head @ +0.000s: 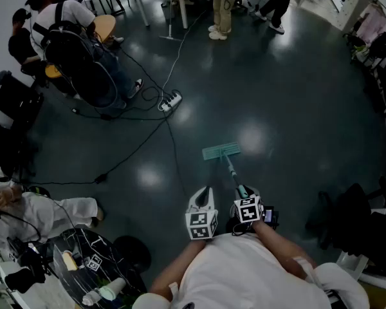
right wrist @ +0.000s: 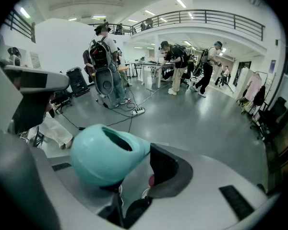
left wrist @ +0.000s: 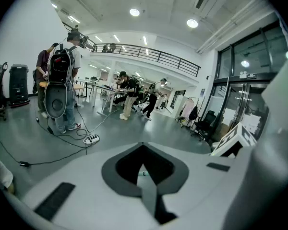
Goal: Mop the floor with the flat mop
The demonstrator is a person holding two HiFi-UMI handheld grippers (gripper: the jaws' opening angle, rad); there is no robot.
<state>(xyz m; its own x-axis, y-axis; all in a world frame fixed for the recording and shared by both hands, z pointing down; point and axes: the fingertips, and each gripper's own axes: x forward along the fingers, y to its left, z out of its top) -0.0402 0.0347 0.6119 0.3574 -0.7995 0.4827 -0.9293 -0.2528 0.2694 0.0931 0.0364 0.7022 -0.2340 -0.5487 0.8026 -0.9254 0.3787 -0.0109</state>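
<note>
Mop handle end (right wrist: 104, 158) clamped in R claw (right wrist: 134, 178).

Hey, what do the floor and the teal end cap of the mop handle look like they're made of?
The floor seems to be polished concrete or a sealed coating: dark grey and glossy, with bright patches of reflected light. The mop handle's end cap looks like moulded plastic: teal, smooth, softly shiny, with an opening at the top. Looks alone can't confirm either.
</note>
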